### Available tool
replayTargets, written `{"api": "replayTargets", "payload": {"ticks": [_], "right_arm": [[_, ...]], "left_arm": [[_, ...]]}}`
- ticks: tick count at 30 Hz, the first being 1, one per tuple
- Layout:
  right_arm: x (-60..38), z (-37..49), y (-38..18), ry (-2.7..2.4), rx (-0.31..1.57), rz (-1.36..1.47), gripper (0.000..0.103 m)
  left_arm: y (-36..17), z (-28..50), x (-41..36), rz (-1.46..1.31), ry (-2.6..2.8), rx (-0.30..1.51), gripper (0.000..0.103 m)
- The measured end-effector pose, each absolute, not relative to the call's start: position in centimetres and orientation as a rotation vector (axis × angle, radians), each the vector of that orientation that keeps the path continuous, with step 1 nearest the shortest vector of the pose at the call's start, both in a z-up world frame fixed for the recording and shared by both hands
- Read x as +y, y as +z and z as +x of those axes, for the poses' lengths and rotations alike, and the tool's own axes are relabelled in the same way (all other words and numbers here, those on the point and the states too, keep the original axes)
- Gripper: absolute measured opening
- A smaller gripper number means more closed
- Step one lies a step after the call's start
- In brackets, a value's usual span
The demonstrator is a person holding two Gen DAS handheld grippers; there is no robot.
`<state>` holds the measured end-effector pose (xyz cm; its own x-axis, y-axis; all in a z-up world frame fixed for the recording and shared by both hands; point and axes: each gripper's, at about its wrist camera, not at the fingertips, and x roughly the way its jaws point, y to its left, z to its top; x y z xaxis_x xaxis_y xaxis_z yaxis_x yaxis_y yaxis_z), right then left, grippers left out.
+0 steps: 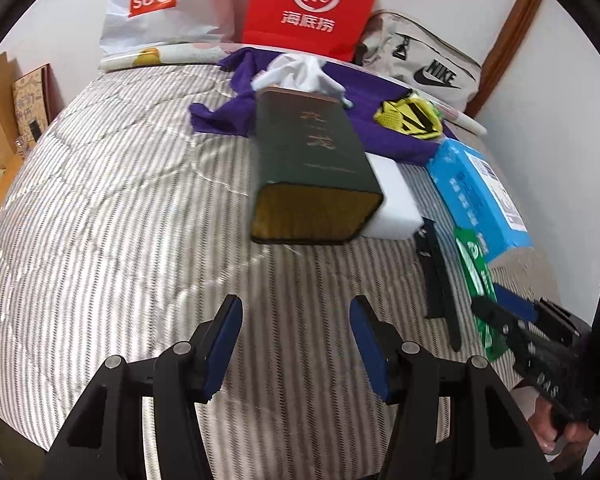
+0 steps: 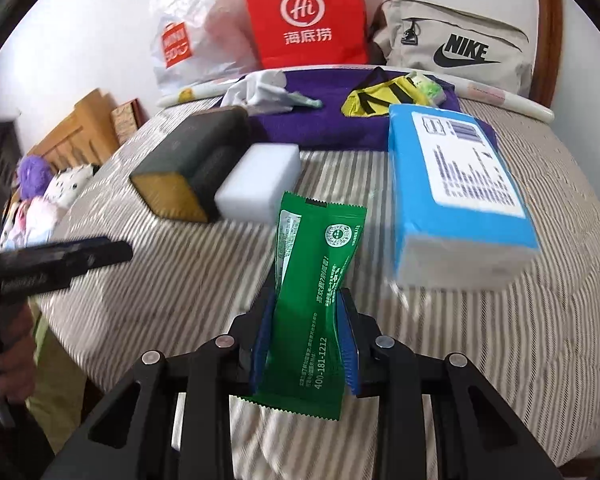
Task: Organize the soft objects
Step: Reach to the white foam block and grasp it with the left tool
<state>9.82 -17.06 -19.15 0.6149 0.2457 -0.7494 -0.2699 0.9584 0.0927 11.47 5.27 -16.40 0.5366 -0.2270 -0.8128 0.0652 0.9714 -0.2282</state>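
Bed (image 2: 500,360) fills both views, striped quilt, soft things strewn along its far half. Largest first: the blue pack (image 2: 460,184) at right of the right wrist view looks like wrapped tissues, light and squashy by my guess, best taken across its short sides. Left of centre, the dark green tissue box (image 1: 312,152) lies on its side, white tissue spilling from its far end; stiffer card, I'd say, so a hold across the narrow faces would suit. Just beside it, touching or nearly so, the white sponge block (image 2: 260,180), surely featherlight and springy, easy to pinch anywhere. Smallest, and the one in play: the green sachet (image 2: 312,280), low centre of the right wrist view, a thin crinkly foil packet, probably slippery and floppy. The right gripper (image 2: 306,336) has it, blue pads pinched narrow on its long edges near the lower half, the wrapper buckling inward at the waist and its top standing up free above the quilt. That middle hold seems sound to me; a grip near an end would let it droop. The left gripper (image 1: 296,348), bottom centre of its own view, stands about half open with nothing between its pads, above bare quilt, short of the box.
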Motion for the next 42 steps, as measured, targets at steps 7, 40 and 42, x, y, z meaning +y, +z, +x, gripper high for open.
{"api": "replayTargets", "payload": {"ticks": [7, 40, 42], "right_arm": [[-19.1, 6.5, -19.6, 0.319, 0.863, -0.074, 0.031], [-25.7, 6.4, -21.8, 0.286, 0.867, -0.012, 0.031], [-25.8, 6.3, -21.8, 0.287, 0.865, -0.012, 0.031]], "left_arm": [[-16.5, 11.4, 1.7, -0.165, -0.244, 0.998, 0.054], [-17.5, 17.1, -8.0, 0.014, 0.014, 0.897, 0.039], [-17.4, 17.1, -7.5, 0.013, 0.025, 0.905, 0.024]]}}
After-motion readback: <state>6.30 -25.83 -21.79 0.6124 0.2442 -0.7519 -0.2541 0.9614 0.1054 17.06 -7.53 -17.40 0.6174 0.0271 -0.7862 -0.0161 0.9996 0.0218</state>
